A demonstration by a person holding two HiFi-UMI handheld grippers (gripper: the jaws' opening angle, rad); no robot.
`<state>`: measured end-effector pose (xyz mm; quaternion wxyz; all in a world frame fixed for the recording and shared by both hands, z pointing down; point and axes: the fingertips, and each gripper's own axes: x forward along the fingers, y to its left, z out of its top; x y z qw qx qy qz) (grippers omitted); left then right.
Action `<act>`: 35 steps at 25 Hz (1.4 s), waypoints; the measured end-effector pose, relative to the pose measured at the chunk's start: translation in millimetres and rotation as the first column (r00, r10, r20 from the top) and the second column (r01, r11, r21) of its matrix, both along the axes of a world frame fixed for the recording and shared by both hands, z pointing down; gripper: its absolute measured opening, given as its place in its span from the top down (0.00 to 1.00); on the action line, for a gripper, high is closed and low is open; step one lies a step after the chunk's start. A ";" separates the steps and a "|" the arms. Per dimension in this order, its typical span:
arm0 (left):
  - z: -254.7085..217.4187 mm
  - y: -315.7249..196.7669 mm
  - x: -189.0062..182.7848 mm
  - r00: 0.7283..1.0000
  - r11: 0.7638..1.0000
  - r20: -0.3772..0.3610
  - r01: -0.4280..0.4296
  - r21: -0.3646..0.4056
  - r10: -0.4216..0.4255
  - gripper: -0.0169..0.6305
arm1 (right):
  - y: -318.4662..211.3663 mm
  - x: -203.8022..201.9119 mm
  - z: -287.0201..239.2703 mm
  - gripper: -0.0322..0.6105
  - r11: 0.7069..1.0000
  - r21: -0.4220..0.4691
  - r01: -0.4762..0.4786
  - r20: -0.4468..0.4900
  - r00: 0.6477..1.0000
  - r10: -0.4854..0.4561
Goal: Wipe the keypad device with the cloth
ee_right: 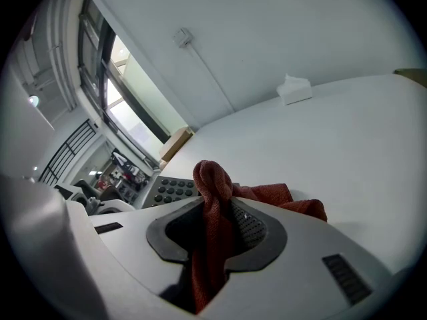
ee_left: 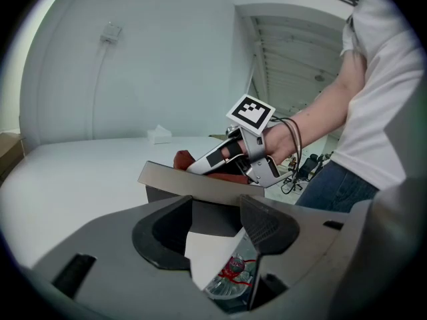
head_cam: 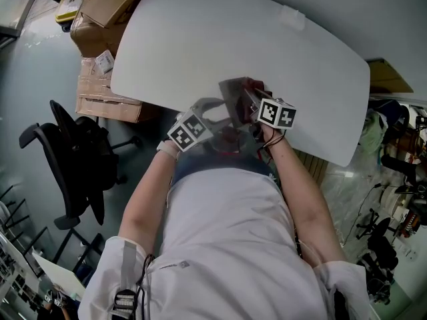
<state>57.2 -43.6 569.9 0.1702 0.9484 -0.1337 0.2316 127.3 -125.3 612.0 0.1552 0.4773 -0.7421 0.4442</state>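
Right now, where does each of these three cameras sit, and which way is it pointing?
Head view: on the person's head, facing steeply down at the white table; torso, forearms, left gripper and right gripper show.
Left gripper view: on the left gripper, looking along jaws gripping the keypad device; right gripper beyond.
Right gripper view: on the right gripper, looking along jaws pinching the red cloth.
Shared: both gripper views show keypad device, red cloth and table.

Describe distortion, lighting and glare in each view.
Head view: wide lens bows the white table; light even, shadows faint. Left gripper view: black vignette rings the frame; wall curves. Right gripper view: window blown out; red cloth evenly lit.
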 end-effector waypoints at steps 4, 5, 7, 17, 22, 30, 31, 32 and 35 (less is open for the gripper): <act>1.3 -0.6 -0.7 1.000 1.000 0.001 -0.008 0.001 0.008 0.63 | 5.0 -11.8 -11.9 0.80 1.000 0.004 0.016 0.022 1.000 -0.016; 3.1 -0.1 -1.3 1.000 1.000 0.005 -0.012 0.001 0.012 0.63 | 6.8 -14.3 -14.3 0.80 1.000 0.003 0.019 0.030 0.999 -0.020; 5.9 1.0 -1.3 1.000 1.000 0.006 -0.015 -0.001 0.015 0.63 | 10.7 -19.7 -19.8 0.80 1.000 0.002 0.030 0.046 0.999 -0.030; 7.4 0.1 -2.7 1.000 1.000 0.012 -0.013 -0.006 0.013 0.63 | 22.8 -47.8 -48.1 0.80 0.996 0.046 0.070 0.051 0.996 -0.073; 6.0 -0.7 -3.1 1.000 1.000 0.004 -0.009 -0.003 0.009 0.63 | 30.9 -58.9 -58.1 0.80 0.992 0.083 0.099 0.047 0.994 -0.103; -13.1 7.8 -14.4 0.999 0.999 -0.023 -0.040 0.005 0.040 0.63 | 47.8 -22.0 -116.4 0.80 0.942 0.304 -0.143 0.118 0.987 0.112; -21.9 9.5 -17.0 0.998 0.999 -0.046 -0.045 0.010 0.045 0.63 | 53.4 -15.6 -124.9 0.80 0.926 0.338 -0.167 0.108 0.985 0.138; -33.5 10.9 -19.7 0.996 0.999 -0.073 -0.048 0.021 0.049 0.63 | 59.4 -9.8 -133.2 0.80 0.910 0.369 -0.188 0.100 0.982 0.162; -66.7 14.3 -27.0 0.988 0.995 -0.139 -0.060 0.081 0.071 0.63 | 76.4 5.9 -160.7 0.80 0.856 0.456 -0.243 0.080 0.969 0.232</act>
